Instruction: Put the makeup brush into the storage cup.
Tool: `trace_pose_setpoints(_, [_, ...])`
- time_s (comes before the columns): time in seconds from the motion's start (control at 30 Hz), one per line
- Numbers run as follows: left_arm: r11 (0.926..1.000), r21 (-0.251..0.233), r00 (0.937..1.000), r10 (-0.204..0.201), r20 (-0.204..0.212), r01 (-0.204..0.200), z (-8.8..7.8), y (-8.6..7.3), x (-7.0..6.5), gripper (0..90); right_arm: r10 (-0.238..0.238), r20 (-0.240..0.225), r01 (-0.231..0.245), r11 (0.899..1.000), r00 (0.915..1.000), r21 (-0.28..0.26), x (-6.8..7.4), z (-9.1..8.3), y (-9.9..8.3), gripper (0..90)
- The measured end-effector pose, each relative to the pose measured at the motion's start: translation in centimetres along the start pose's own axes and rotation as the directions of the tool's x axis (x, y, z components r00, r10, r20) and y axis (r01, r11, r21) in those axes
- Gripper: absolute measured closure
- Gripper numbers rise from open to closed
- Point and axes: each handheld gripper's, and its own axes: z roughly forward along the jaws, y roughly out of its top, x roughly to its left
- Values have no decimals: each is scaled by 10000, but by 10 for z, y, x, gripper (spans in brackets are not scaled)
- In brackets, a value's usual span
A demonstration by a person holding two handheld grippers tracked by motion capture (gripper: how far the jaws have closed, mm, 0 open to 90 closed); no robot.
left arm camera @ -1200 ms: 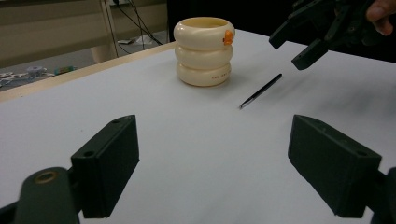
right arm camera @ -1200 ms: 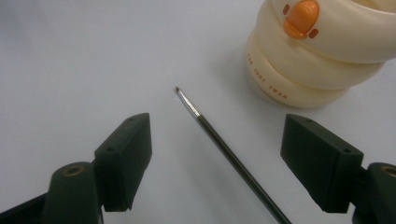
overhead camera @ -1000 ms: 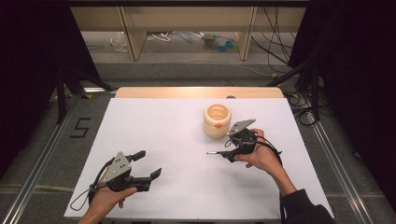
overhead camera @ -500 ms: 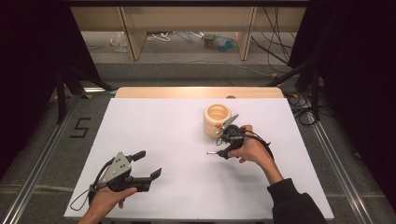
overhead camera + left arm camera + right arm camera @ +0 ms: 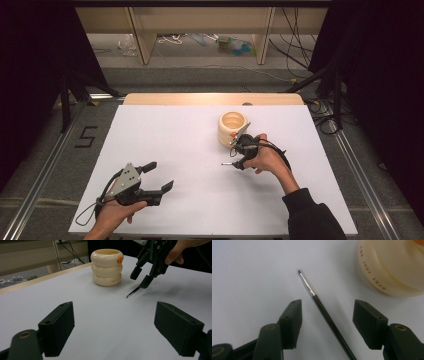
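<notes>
A thin dark paintbrush (image 5: 324, 312) lies on the white table, its pointed tip (image 5: 226, 163) aimed left. My right gripper (image 5: 331, 323) straddles its handle. The jaws have just been closing, but both pads stand clear of the brush, so it is open. The same gripper (image 5: 236, 159) sits just in front of a cream pot (image 5: 233, 127) made of three stacked rings with an orange spot on the top ring. My left gripper (image 5: 159, 176) rests open and empty at the front left, facing the pot (image 5: 107, 267) and the right gripper (image 5: 141, 278).
The white sheet (image 5: 175, 140) covers the table, with a wooden strip (image 5: 210, 99) along its far edge. Beyond it the floor holds shelf legs and loose cables. Metal rails run along both sides of the table.
My right hand has shifted left and slightly lower, settling over the brush in front of the pot, and its jaws have narrowed. The left hand has stayed put.
</notes>
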Motion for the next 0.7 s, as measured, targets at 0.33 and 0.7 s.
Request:
trace_pose_setpoints(0.33, [10000, 22, 10000, 12, -8, -12, 0, 0, 0, 164, -130, 19, 129, 9984, 9999, 542, -4, 6, 2, 444])
trace_pose_setpoints(0.7, [10000, 3, 10000, 50, 1, -50, 0, 0, 0, 165, 22, -121, -13, 9971, 9999, 756, -8, 9, 3, 486])
